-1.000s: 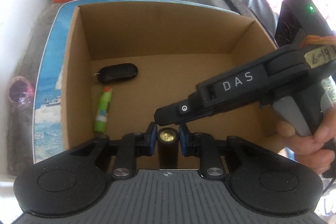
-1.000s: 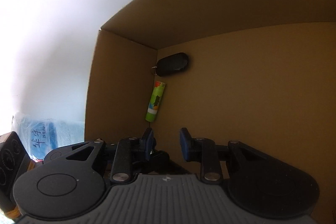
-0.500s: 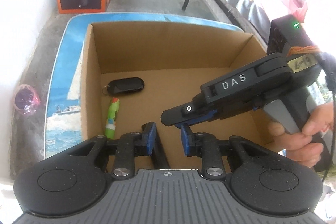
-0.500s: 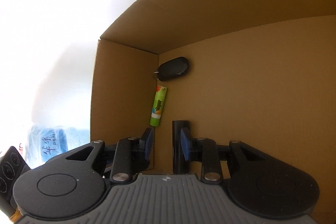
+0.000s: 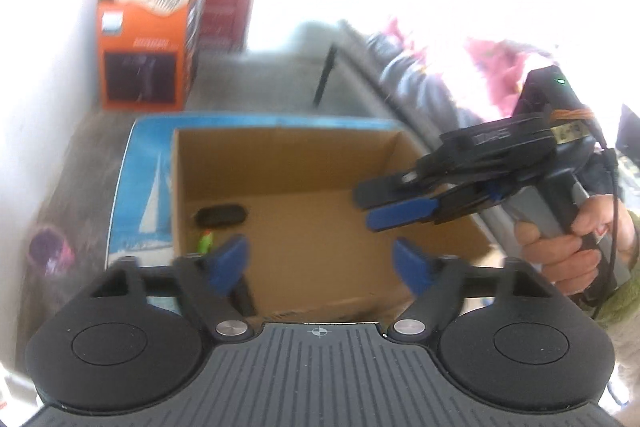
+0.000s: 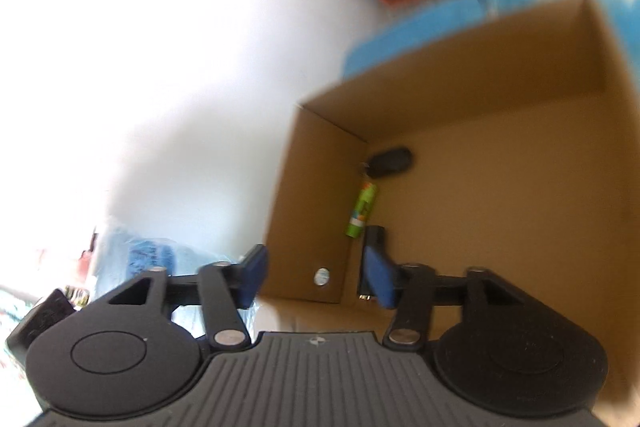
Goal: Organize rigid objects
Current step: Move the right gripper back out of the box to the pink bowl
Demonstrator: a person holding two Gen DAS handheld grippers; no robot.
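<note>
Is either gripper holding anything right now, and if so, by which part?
Nothing is held. The left gripper and right gripper have both just opened, with no object between their fingers.

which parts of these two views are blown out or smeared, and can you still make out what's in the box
Left wrist view: upper right is blown out white, the orange carton and right claw are motion-smeared. Right wrist view: the left half washes out white, the cardboard box edges streak. The black key fob and green tube stay readable in both views, though soft.
</note>
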